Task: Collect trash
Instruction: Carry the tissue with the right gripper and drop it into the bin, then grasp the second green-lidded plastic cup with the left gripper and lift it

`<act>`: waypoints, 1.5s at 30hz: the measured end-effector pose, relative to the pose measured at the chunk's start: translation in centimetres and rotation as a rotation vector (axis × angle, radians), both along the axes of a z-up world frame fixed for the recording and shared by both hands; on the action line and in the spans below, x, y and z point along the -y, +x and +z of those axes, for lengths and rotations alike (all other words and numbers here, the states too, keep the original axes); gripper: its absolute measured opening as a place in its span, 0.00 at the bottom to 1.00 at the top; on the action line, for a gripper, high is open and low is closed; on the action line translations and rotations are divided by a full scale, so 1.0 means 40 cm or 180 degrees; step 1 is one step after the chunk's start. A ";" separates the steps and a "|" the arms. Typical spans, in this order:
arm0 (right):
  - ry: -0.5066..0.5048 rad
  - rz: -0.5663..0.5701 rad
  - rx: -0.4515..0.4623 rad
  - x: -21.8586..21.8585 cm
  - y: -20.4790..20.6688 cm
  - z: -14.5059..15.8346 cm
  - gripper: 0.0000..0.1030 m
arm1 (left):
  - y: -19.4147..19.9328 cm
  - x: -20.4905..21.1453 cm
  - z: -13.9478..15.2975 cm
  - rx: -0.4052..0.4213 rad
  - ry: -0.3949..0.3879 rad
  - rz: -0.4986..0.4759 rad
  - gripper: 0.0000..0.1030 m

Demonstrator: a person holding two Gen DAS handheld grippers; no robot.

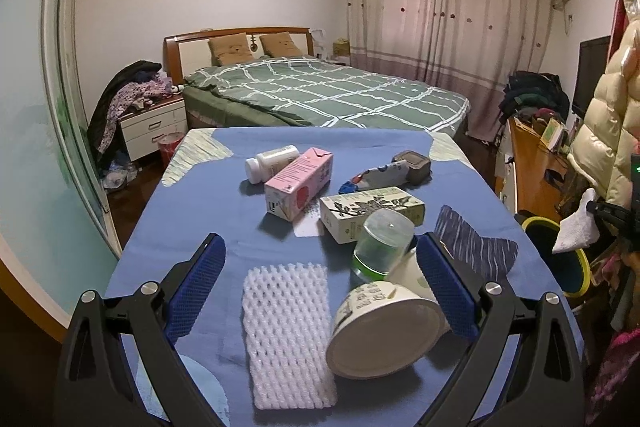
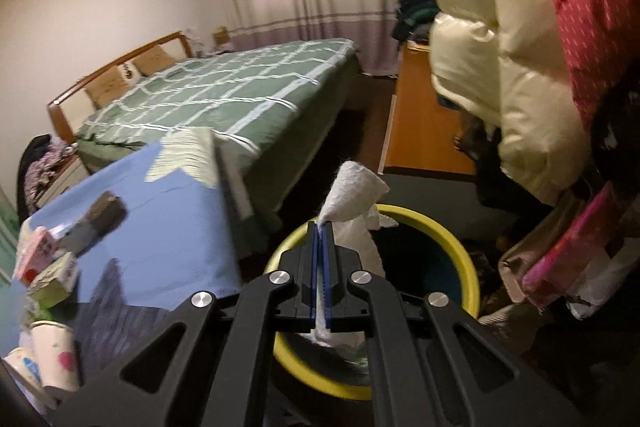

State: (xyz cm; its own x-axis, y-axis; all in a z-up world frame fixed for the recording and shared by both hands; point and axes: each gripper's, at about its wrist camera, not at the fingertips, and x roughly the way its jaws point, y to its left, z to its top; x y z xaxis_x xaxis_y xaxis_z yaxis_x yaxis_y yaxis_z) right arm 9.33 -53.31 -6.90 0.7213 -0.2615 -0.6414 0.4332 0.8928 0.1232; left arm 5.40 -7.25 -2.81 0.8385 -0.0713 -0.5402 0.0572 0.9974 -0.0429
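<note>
Clutching a crumpled tissue [image 2: 352, 187], the right claw [image 2: 320, 227] hangs right of the desk [image 2: 168, 211], directly above the bin [image 2: 460, 247]; the left claw [image 1: 320, 259] gapes over desk litter.

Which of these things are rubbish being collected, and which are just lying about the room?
Part of the job: white tissue pinched in the right gripper, yellow-rimmed bin, foam net, paper tub, pink carton, open left gripper.

Just lying about: bed, curtains, cream jacket.
</note>
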 end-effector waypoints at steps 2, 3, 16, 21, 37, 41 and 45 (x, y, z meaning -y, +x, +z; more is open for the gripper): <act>-0.0018 -0.0088 -0.0062 0.013 0.004 -0.016 0.04 | 0.000 0.008 -0.005 -0.0019 0.0017 -0.0032 0.92; -0.0010 -0.0107 -0.0087 0.017 0.004 -0.023 0.06 | -0.001 0.009 -0.007 -0.0028 0.0022 -0.0043 0.92; -0.0034 -0.0112 -0.0110 0.003 0.002 -0.046 0.17 | 0.018 0.061 -0.048 -0.0202 0.0073 -0.0272 0.92; -0.0041 -0.0062 -0.0132 -0.010 0.010 -0.049 0.17 | 0.078 0.094 -0.066 -0.0290 0.0213 -0.0382 0.92; -0.0010 0.0008 -0.0224 -0.021 0.031 -0.079 0.18 | 0.267 0.134 -0.142 -0.0817 0.0024 -0.0478 0.72; 0.0003 0.0022 -0.0241 -0.026 0.034 -0.087 0.18 | 0.292 0.131 -0.155 -0.0886 -0.0027 -0.0471 0.67; 0.0009 0.0017 -0.0238 -0.025 0.034 -0.089 0.18 | 0.306 0.129 -0.166 -0.0937 -0.0088 -0.0493 0.61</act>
